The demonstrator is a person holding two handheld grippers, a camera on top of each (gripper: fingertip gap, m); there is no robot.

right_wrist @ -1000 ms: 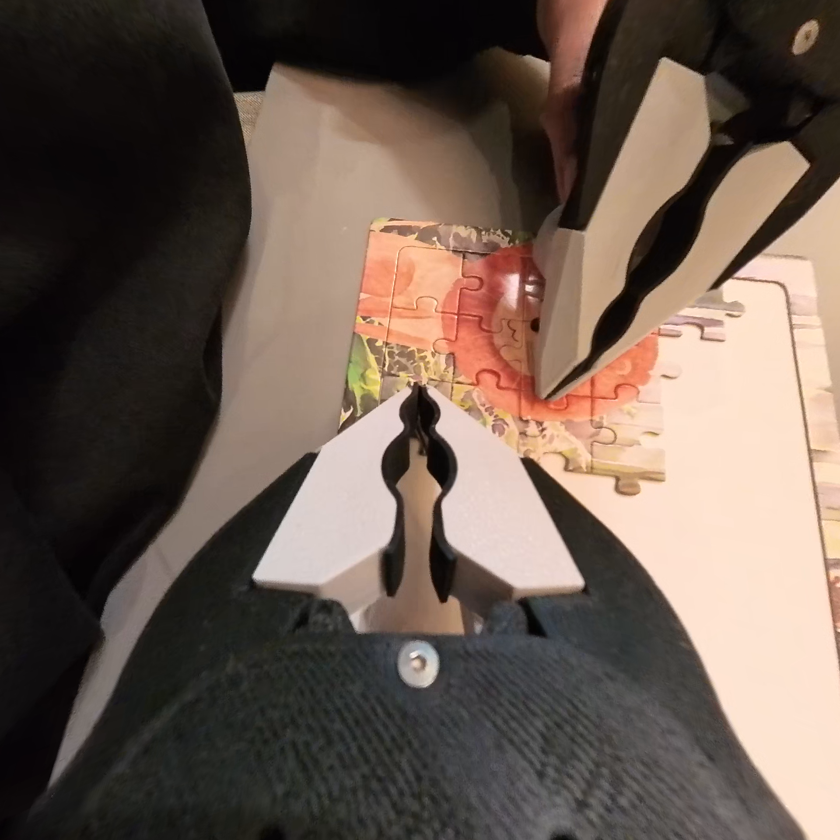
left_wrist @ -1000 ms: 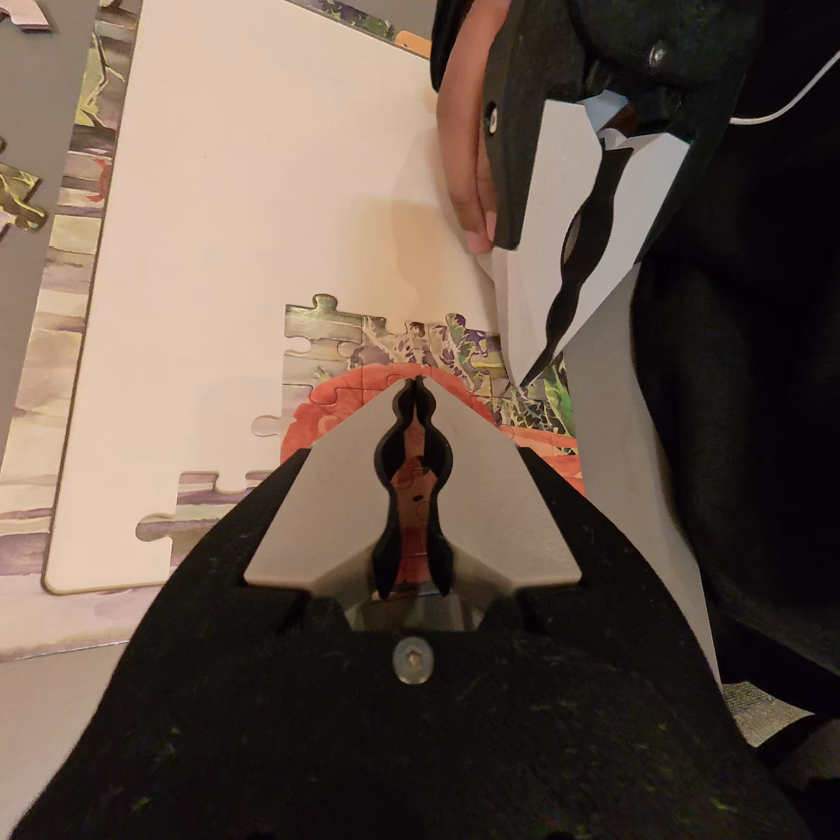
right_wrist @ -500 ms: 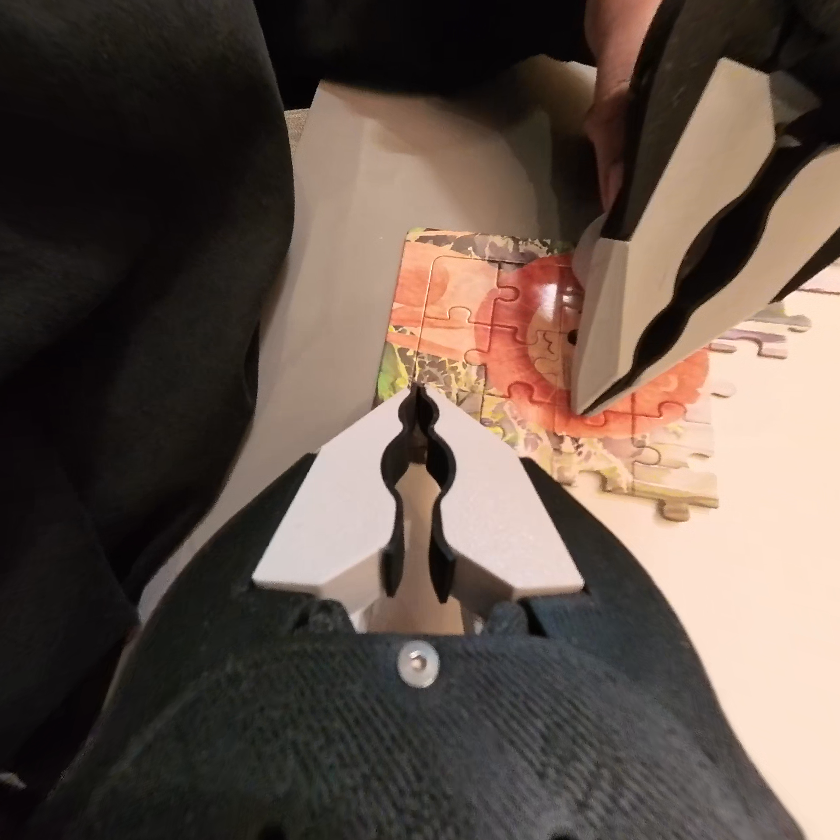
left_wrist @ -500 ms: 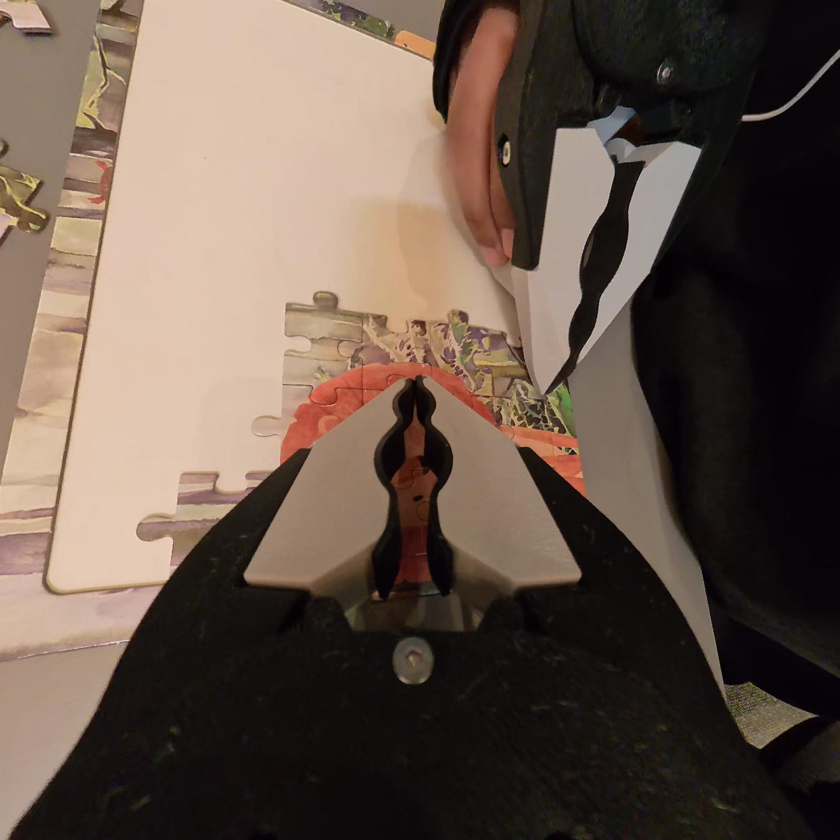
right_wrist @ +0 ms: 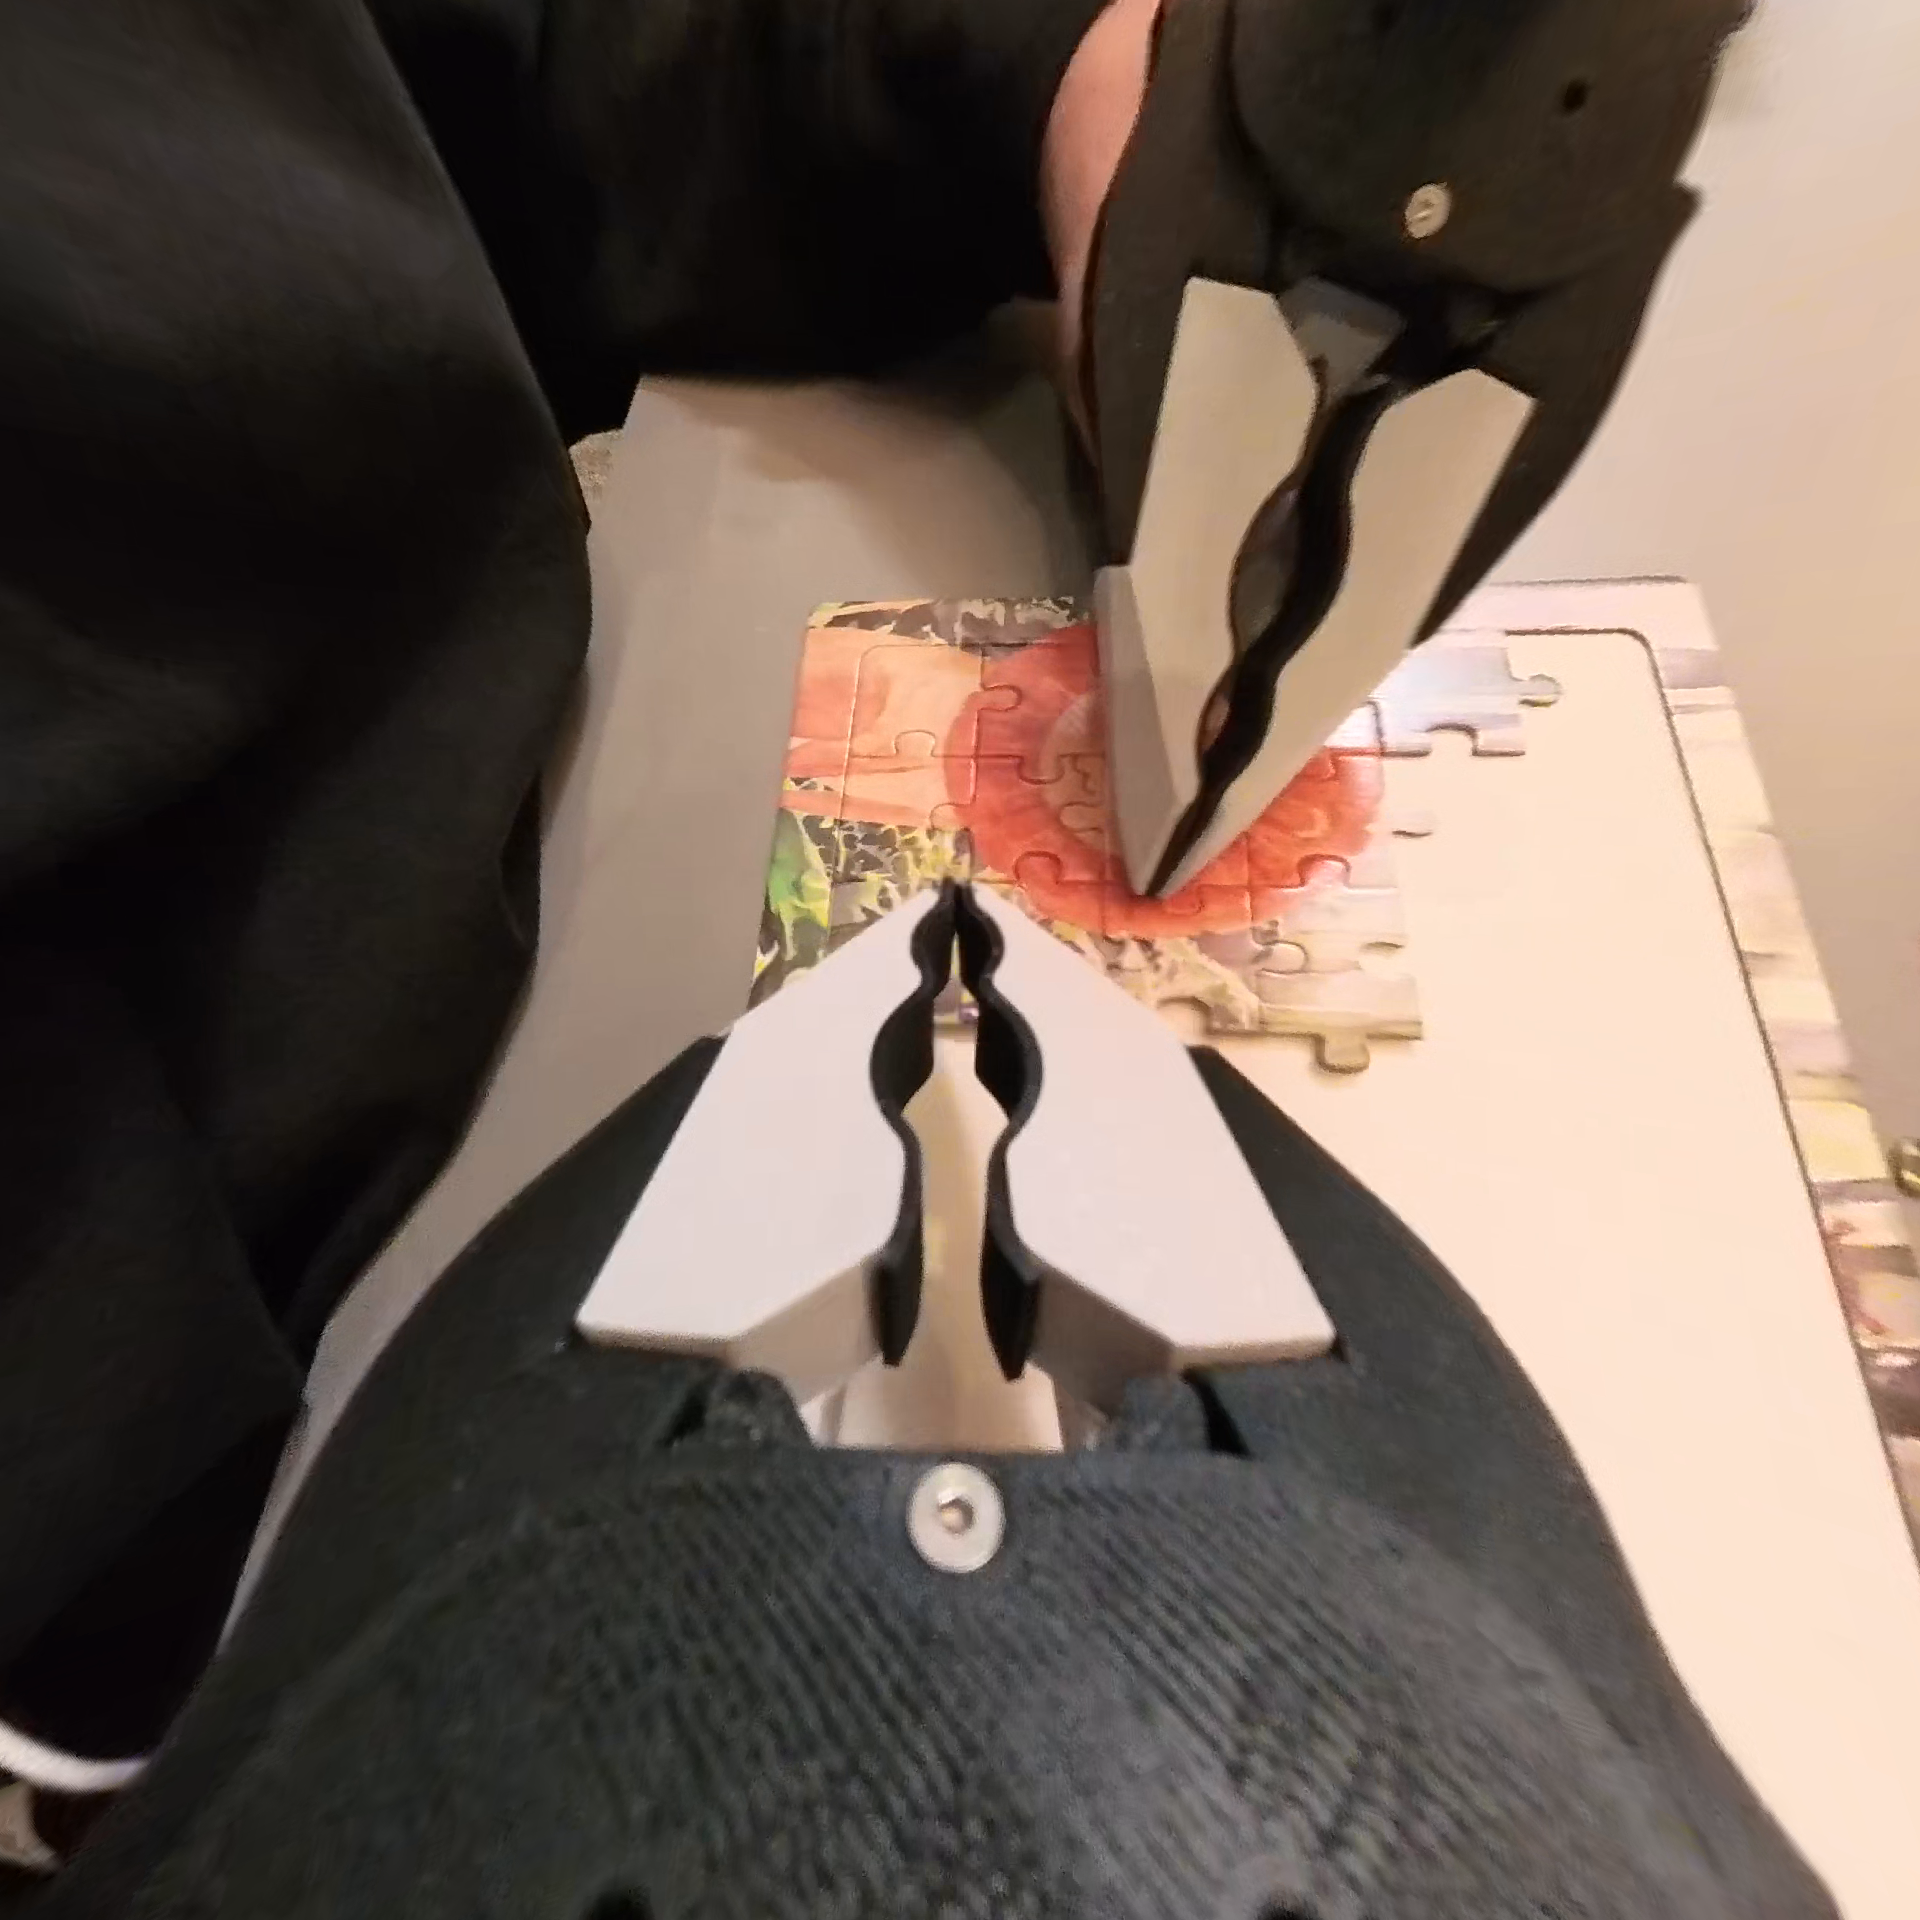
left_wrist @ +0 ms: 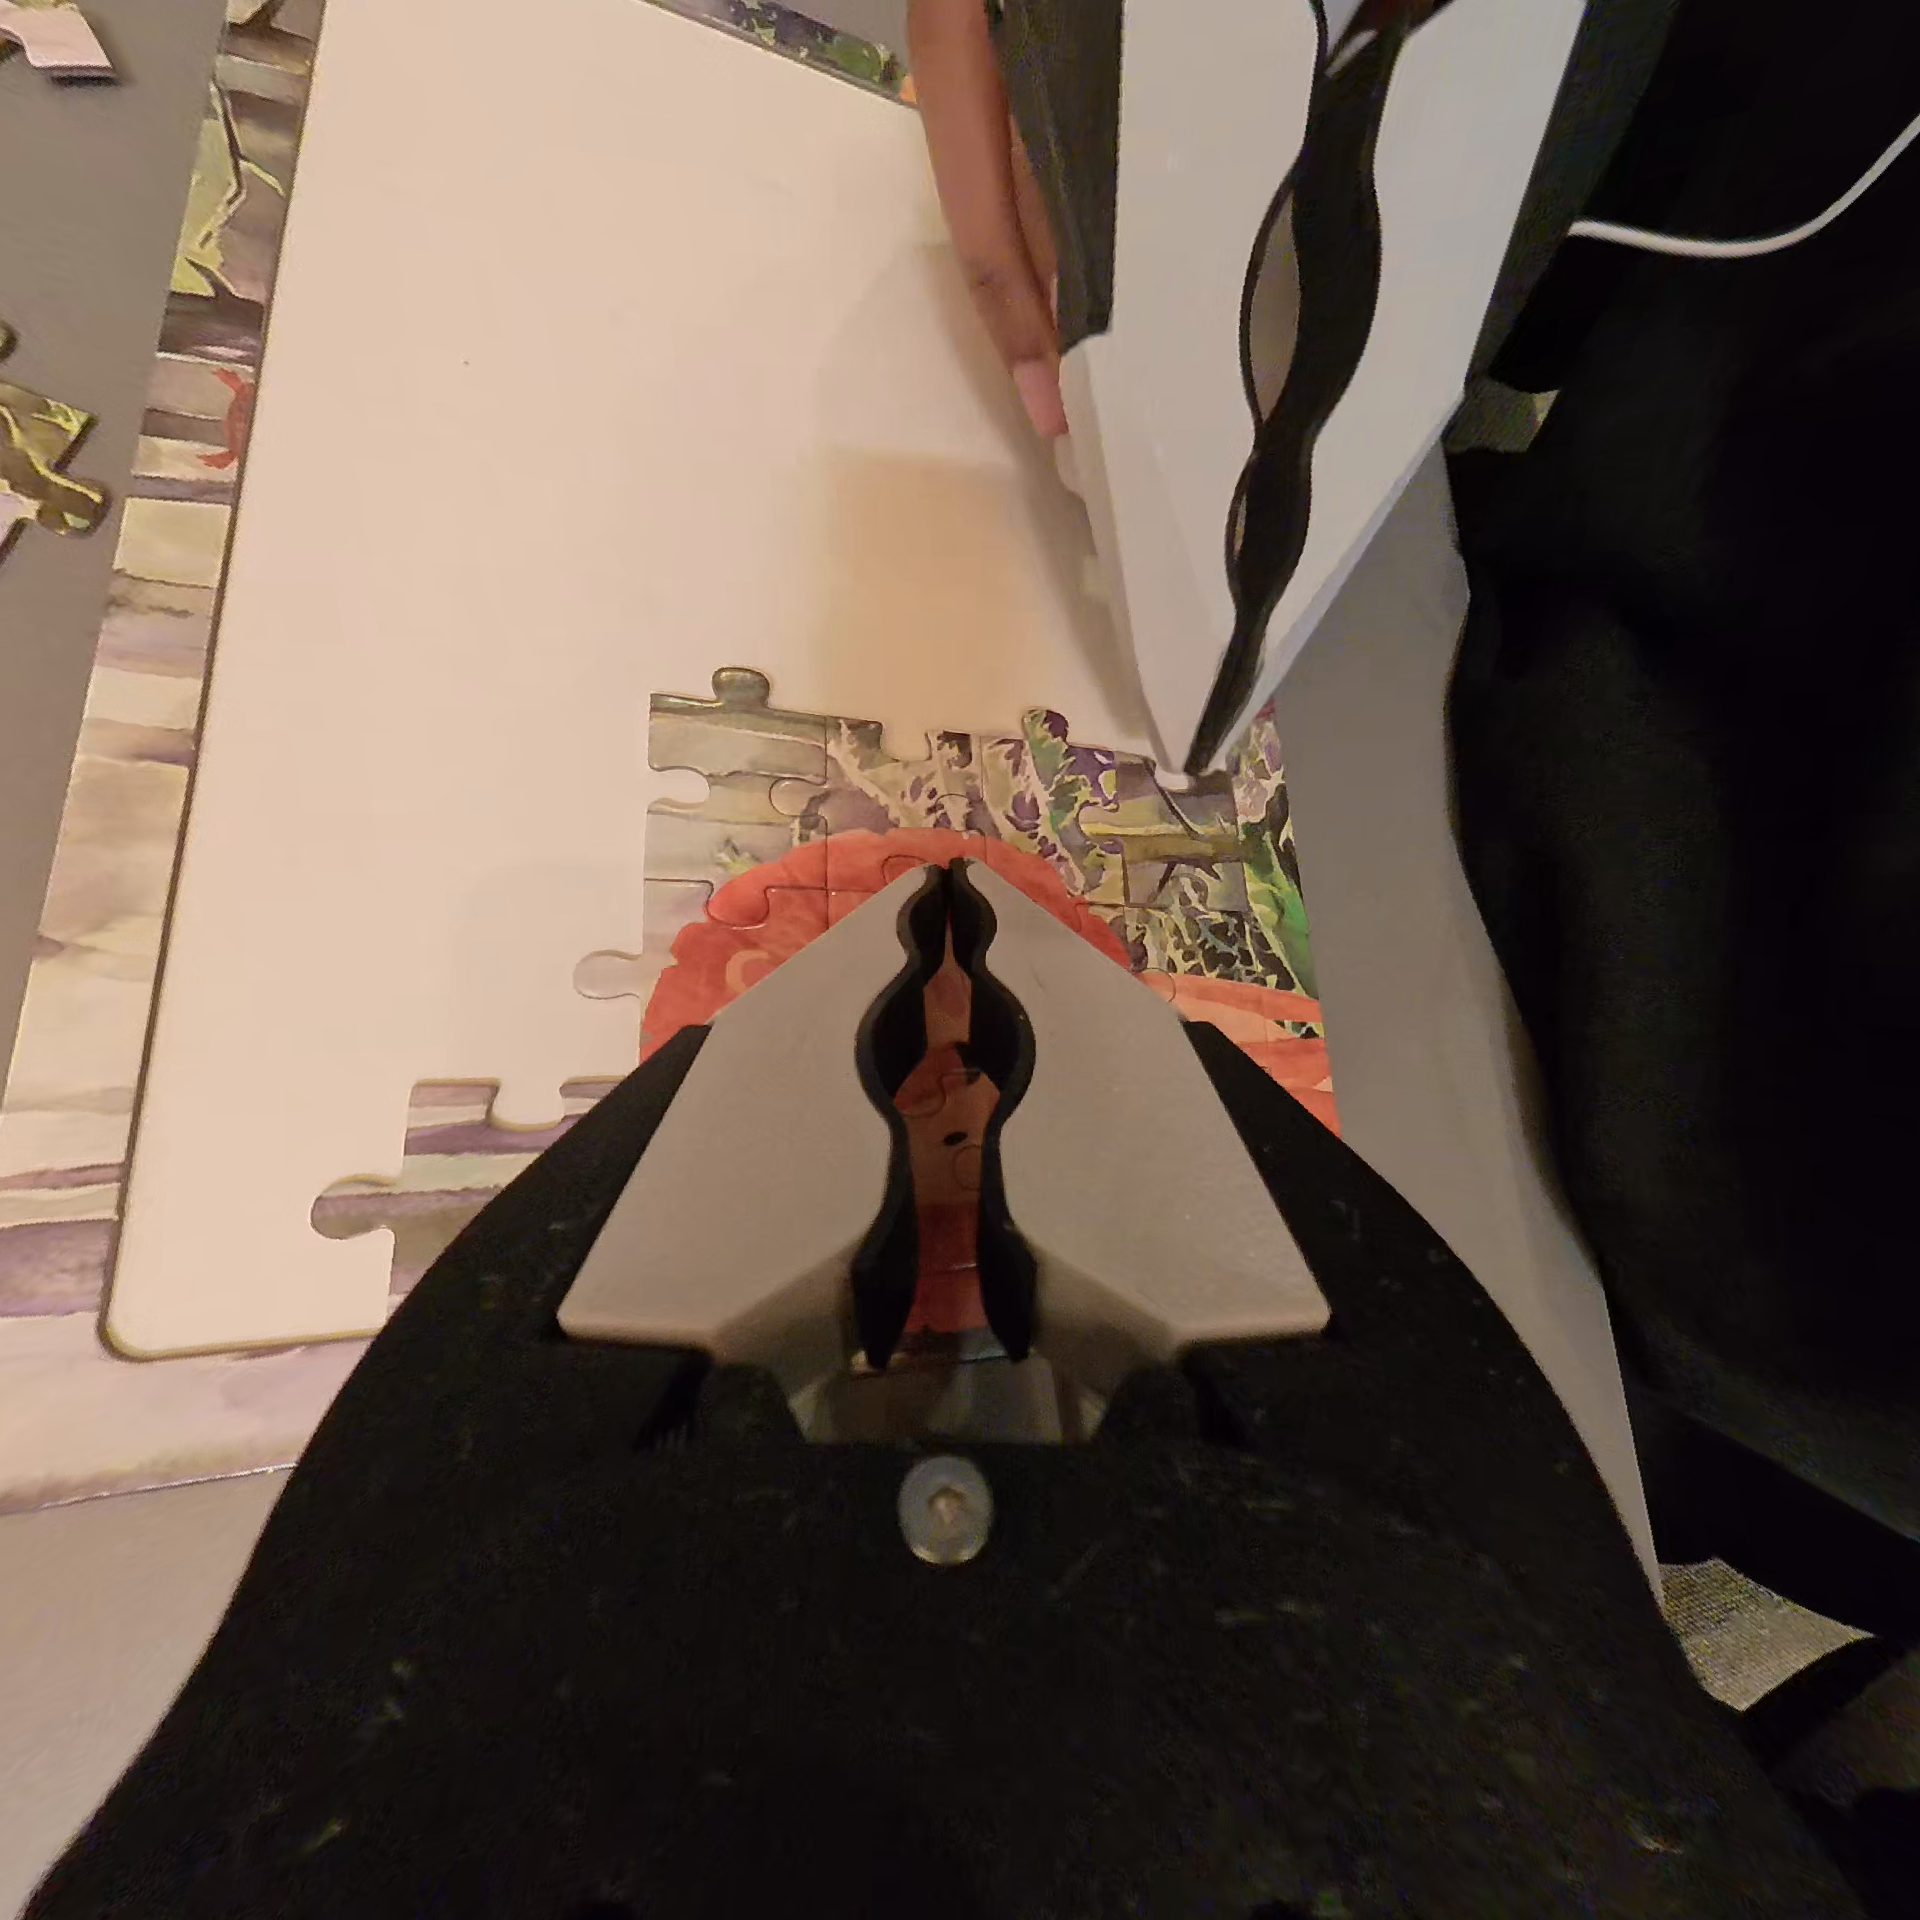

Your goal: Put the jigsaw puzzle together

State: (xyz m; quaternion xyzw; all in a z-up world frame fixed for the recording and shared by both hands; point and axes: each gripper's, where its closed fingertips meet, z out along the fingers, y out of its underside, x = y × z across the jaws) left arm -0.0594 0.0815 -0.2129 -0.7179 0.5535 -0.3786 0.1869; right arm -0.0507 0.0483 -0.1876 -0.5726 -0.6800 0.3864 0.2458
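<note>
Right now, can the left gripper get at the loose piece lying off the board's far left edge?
Probably yes, after a long traverse. The left gripper is shut, tips down on the assembled patch. The loose piece lies on the grey table beyond the board, whose bare surface between shows nothing in the way.

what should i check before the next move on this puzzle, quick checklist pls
1. Left gripper empty: ok, jaws shut with nothing between them, tip down on the orange part of the assembled patch.
2. Right gripper empty: ok, jaws shut on nothing, tip at the patch's leafy edge.
3. Assembled patch lying flat in the tray: cannot tell, the grippers hide part of it.
4. Joints fully seated under the tips: cannot tell, covered.
5. Next piece at hand: not ok, neither gripper holds one; loose pieces lie outside the tray.
6. Free slots: ok, most of the tray is bare.
</note>
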